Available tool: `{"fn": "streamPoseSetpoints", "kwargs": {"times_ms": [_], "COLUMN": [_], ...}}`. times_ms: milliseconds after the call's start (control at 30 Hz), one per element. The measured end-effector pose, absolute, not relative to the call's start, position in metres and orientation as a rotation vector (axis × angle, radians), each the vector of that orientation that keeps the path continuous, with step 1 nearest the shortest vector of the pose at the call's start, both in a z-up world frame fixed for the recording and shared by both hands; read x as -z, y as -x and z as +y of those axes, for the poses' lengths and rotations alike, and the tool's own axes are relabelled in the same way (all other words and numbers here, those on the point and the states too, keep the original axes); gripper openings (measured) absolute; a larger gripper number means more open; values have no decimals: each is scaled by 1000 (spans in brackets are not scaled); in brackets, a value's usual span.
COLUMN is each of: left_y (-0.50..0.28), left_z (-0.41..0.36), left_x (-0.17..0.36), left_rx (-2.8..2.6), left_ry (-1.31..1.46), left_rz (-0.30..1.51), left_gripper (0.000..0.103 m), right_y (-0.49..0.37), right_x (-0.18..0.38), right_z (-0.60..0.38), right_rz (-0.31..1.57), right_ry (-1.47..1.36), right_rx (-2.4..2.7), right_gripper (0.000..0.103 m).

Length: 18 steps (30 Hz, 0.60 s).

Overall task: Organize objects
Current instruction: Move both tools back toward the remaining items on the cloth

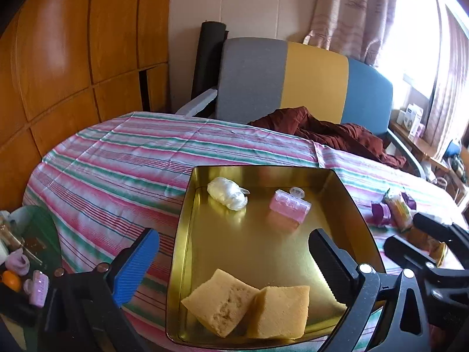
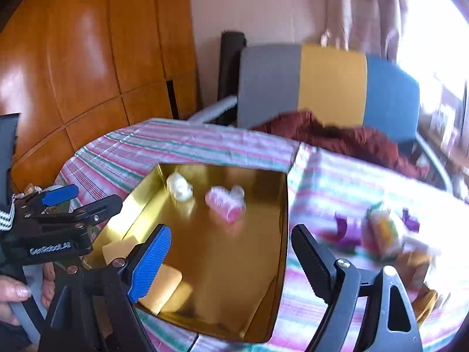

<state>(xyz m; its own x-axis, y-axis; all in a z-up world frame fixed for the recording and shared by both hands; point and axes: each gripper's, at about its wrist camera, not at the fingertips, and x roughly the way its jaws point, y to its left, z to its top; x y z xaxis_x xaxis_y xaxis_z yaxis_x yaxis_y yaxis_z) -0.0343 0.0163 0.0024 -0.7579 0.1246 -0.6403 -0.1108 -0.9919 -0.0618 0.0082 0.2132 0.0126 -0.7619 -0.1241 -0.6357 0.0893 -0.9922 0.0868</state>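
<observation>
Gold tray (image 1: 187, 234) | sponges (image 1: 249, 305), pink case (image 1: 290, 206) inside | striped cloth (image 1: 117, 152) beneath

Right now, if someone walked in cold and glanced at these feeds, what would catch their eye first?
The shiny gold tin tray on the striped tablecloth dominates both views. Two yellow sponge pieces lie at its near edge; a white wrapped bundle and a pink case sit toward the far side. Behind the table stands a chair back in grey, yellow and blue, with dark red cloth heaped before it.
</observation>
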Motion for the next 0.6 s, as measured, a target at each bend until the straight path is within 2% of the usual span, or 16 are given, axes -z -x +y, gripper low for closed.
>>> {"fn": "streamPoseSetpoints", "kwargs": {"times_ms": [67,133,200,267,600], "left_y": [32,30,28,27,26], "left_z": [22,27,32,37,64], "left_x": [-2,-1,-1,-1,-1], "left_rx": [-2828,-2823,-2812,-2798,-2688], "left_ry": [1027,1026,1029,1028,1040], "left_rz": [-5,20,40,52,75], "left_gripper": [103,103,103,103,103], "right_y": [-7,-8,-9,-11,-24], "right_x": [-7,-4,-1,0,1], "right_z": [219,221,224,231,281], "right_rz": [-119,-111,-136,-170,-218], "right_ry": [-1060,-1066,-1066,-1068,-1104], "right_rx": [2822,2824,2803,2800,2908], "right_gripper": [80,80,81,88,88]}}
